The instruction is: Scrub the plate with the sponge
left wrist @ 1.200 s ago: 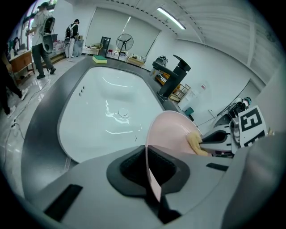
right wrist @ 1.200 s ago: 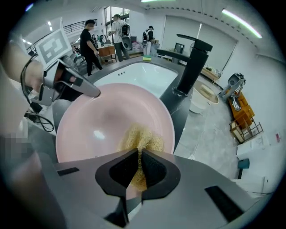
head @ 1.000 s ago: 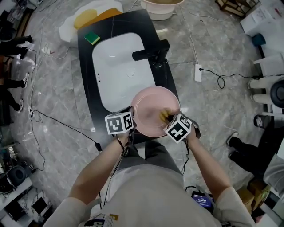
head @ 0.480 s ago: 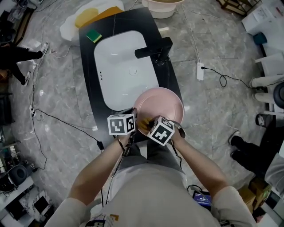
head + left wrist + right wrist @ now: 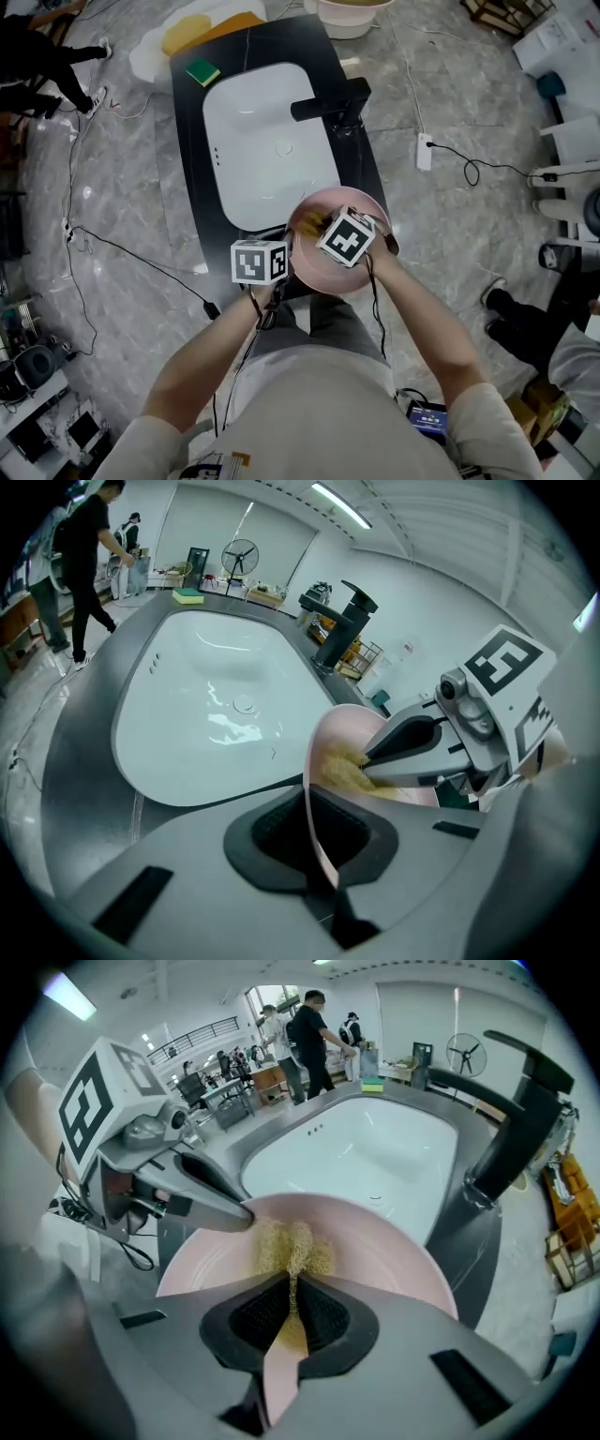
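A pink plate (image 5: pixel 361 267) hangs over the near edge of the black counter, tilted. My left gripper (image 5: pixel 314 829) is shut on the plate's rim (image 5: pixel 311 761) at its left side; in the head view this left gripper (image 5: pixel 286 260) sits under its marker cube. My right gripper (image 5: pixel 291 1305) is shut on a yellow mesh sponge (image 5: pixel 289 1246) and presses it on the plate's (image 5: pixel 394 1251) inner face. In the head view the sponge (image 5: pixel 313 225) lies at the plate's far left, under the right gripper (image 5: pixel 322 230).
A white sink basin (image 5: pixel 267 141) fills the black counter (image 5: pixel 187 169), with a black faucet (image 5: pixel 328 105) on its right. A green sponge (image 5: pixel 202 72) lies at the counter's far left corner. Cables and a power strip (image 5: pixel 424 152) cross the marble floor. People stand in the background.
The right gripper with the sponge slid from the plate's right side across to its left, then toward the far rim. The left gripper kept its hold on the rim and stayed put.
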A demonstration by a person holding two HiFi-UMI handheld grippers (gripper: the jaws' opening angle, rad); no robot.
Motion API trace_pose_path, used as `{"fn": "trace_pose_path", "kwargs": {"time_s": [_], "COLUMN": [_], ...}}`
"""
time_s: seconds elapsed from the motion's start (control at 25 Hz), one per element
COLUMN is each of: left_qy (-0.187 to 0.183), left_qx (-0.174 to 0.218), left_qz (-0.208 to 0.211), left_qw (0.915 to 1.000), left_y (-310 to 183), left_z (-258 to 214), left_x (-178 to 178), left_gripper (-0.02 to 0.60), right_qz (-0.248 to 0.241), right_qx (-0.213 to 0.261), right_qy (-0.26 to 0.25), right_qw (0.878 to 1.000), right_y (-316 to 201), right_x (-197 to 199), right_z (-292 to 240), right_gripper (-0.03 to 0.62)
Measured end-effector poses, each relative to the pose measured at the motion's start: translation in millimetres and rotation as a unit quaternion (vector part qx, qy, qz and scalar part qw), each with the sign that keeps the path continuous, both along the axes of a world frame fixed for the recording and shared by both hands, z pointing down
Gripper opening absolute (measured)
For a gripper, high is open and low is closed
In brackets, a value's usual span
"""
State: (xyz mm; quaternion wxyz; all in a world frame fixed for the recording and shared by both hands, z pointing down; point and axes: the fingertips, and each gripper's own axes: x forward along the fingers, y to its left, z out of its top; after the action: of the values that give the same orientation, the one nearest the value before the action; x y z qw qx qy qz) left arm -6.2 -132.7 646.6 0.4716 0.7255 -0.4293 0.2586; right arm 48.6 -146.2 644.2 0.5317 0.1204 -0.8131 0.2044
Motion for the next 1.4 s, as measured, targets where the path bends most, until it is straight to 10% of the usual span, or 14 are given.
{"fn": "trace_pose_path", "kwargs": {"time_s": [0.28, 0.6, 1.08, 1.4], "left_qy": [0.001, -0.005, 0.004, 0.001], "left_qx": [-0.005, -0.006, -0.012, -0.010], "left_qz": [-0.005, -0.023, -0.041, -0.009], "left_qw": [1.0000, 0.9997, 0.9991, 0.9999], "left_y": [-1, -4, -2, 5], "left_z": [1, 1, 0, 0], "left_x": [0, -2, -5, -8], "left_gripper": [0.028, 0.028, 0.029, 0.028], "right_qz": [0.051, -0.025, -0.064, -0.077], "right_qx": [0.033, -0.026, -0.098, -0.067], "right_qy": [0.045, 0.107, 0.009, -0.017], "right_qw": [0.997, 0.994, 0.993, 0.995], "right_y": [-26, 45, 122, 96], "right_x": [63, 107, 26, -17], "right_z": [-1, 0, 1, 3], "right_gripper": [0.046, 0.044, 0.044, 0.046]}}
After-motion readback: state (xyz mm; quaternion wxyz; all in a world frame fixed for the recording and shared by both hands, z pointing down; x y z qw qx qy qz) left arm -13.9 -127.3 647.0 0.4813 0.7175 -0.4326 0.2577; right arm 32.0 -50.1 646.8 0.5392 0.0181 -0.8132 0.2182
